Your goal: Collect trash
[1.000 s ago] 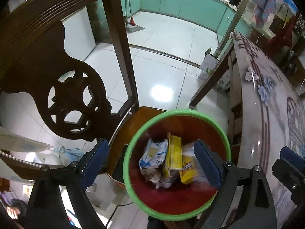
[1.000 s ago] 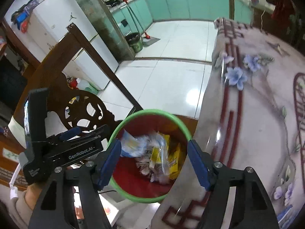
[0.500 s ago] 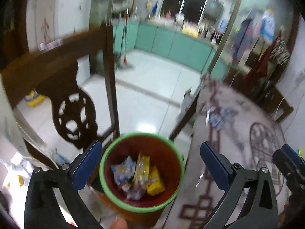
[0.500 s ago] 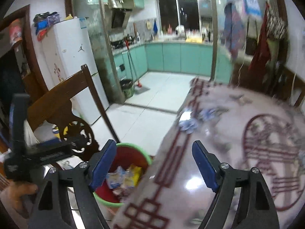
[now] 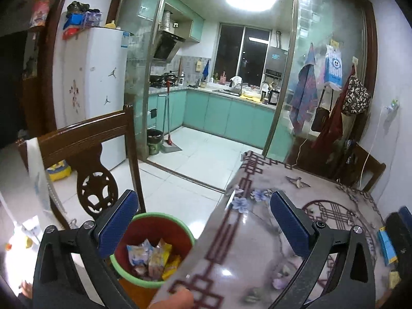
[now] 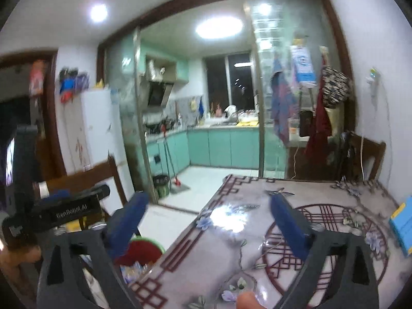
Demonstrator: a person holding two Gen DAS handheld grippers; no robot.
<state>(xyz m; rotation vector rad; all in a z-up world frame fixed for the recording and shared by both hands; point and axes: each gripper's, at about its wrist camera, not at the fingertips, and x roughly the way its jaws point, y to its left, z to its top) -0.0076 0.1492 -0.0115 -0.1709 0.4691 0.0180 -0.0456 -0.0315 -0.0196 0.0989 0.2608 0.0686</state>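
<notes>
A red bin with a green rim (image 5: 164, 217) stands on a chair seat beside the table and holds several snack wrappers (image 5: 152, 256). It also shows low in the right wrist view (image 6: 144, 247), partly hidden by a finger. My left gripper (image 5: 203, 225) is open and empty, raised above the bin and the table edge. My right gripper (image 6: 207, 225) is open and empty over the table. A blue packet (image 5: 386, 244) lies at the table's right edge; it also shows in the right wrist view (image 6: 403, 224).
The table (image 5: 270, 244) has a glossy flower-patterned cover. A dark wooden chair back (image 5: 87, 139) rises left of the bin. A white fridge (image 5: 95, 90) and a teal kitchen lie beyond. The left gripper's body (image 6: 69, 208) shows at left in the right wrist view.
Both grippers have risen and tilted up from looking down into the bin. The views now take in the room and tabletop. Both stayed open.
</notes>
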